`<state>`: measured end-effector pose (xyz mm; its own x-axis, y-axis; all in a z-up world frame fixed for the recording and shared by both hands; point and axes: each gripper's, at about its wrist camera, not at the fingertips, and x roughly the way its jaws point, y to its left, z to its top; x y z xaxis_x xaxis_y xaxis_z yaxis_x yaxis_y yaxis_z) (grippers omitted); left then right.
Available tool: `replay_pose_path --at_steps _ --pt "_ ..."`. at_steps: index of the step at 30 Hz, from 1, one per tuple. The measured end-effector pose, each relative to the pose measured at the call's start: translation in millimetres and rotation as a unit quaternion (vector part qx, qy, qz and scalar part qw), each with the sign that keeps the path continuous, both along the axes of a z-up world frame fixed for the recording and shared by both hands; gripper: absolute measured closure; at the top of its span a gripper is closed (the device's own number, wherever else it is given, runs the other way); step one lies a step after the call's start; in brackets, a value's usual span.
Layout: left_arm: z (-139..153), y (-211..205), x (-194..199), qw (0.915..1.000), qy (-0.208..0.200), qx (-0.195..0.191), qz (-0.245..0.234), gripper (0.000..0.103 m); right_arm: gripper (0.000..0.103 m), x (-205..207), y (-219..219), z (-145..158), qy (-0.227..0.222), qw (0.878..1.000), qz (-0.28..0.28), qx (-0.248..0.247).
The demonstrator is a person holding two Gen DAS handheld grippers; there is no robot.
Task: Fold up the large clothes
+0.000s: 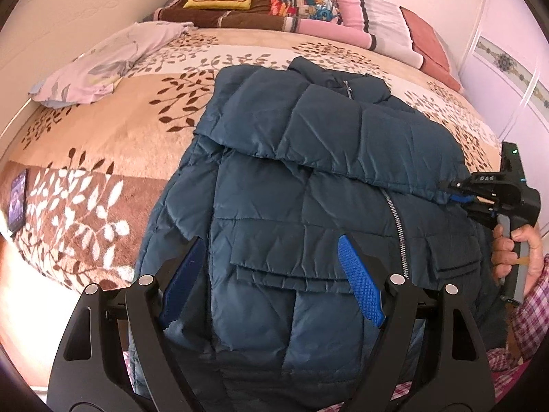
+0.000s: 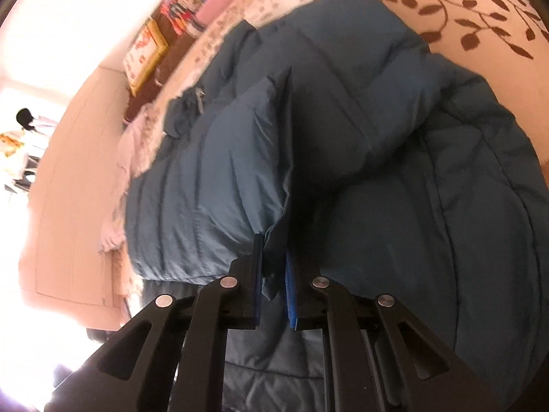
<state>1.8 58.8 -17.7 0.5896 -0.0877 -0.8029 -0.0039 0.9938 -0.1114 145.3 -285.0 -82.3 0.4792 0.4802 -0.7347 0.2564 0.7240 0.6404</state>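
A dark teal puffer jacket [image 1: 308, 178] lies front up on the bed, its collar at the far end. One sleeve [image 1: 329, 130] is folded across the chest. My left gripper [image 1: 271, 250] is open above the jacket's lower front, around the pocket flap, holding nothing. My right gripper [image 1: 459, 195] is at the jacket's right side, shut on the cuff of the folded sleeve. In the right wrist view the gripper [image 2: 274, 250] pinches the cuff edge [image 2: 271, 237] between its blue pads, with the jacket [image 2: 411, 171] spread beyond.
The bed has a beige blanket with a brown leaf pattern [image 1: 120, 130]. A lilac pillow [image 1: 109, 58] lies at the far left. Cushions and folded blankets [image 1: 291, 0] line the far end. A phone [image 1: 17, 202] lies at the bed's left edge. A wardrobe [image 1: 507, 68] stands at the right.
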Motion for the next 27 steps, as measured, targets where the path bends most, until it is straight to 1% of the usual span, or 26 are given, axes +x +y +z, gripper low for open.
replay_pose_path --at_steps 1,2,3,4,6,8,11,15,19,22,23,24,25,27 --pt "-0.3 0.1 -0.9 1.0000 0.000 0.000 0.001 0.024 0.085 4.3 0.5 -1.7 0.009 1.000 -0.002 0.000" --pt "-0.2 1.3 -1.6 1.0000 0.000 -0.002 0.003 0.024 0.079 6.0 0.1 -2.7 0.016 1.000 -0.003 0.004" --pt "0.4 3.7 -2.3 1.0000 -0.003 -0.005 0.007 0.024 0.075 6.3 -0.4 -1.6 0.018 1.000 -0.001 0.003" --pt "0.9 5.4 -3.1 0.9999 -0.004 -0.007 0.010 0.024 0.073 5.7 -0.2 2.4 0.015 1.000 0.001 -0.006" --pt "1.8 12.5 -4.6 0.9996 -0.009 -0.012 0.022 0.024 0.061 2.2 -0.8 10.9 0.008 0.999 0.000 -0.031" --pt "1.6 18.1 -5.1 0.9995 -0.008 -0.010 0.030 0.024 0.059 -6.7 -5.3 22.8 -0.005 0.998 -0.006 -0.062" --pt "1.3 33.5 -6.8 0.9990 -0.006 -0.001 0.044 0.024 0.059 -26.8 -13.1 35.5 -0.020 0.995 0.004 -0.096" --pt "0.0 58.4 -10.6 0.9981 0.010 0.012 0.060 0.024 0.059 -61.1 -25.8 44.0 -0.027 0.991 0.020 -0.128" --pt "-6.2 85.9 -22.7 0.9964 0.044 0.006 0.071 0.024 0.059 -102.1 -38.0 50.3 -0.024 0.989 0.024 -0.144" --pt "-18.2 100.5 -38.5 0.9942 0.076 -0.004 0.076 0.023 0.057 -127.7 -41.6 53.9 -0.016 0.987 0.037 -0.155" --pt "-22.3 102.8 -42.9 0.9934 0.086 -0.011 0.075 0.023 0.053 -136.3 -42.3 54.4 -0.011 0.985 0.043 -0.164" --pt "-27.4 104.6 -48.5 0.9924 0.097 -0.021 0.073 0.023 0.047 -144.7 -45.1 55.0 -0.008 0.984 0.048 -0.170" --pt "-31.6 104.3 -52.9 0.9915 0.104 -0.028 0.073 0.023 0.043 -152.6 -45.8 55.3 -0.005 0.983 0.052 -0.177" --pt "-39.6 104.1 -61.1 0.9899 0.115 -0.037 0.074 0.023 0.042 -163.9 -44.8 54.9 -0.002 0.981 0.061 -0.182"
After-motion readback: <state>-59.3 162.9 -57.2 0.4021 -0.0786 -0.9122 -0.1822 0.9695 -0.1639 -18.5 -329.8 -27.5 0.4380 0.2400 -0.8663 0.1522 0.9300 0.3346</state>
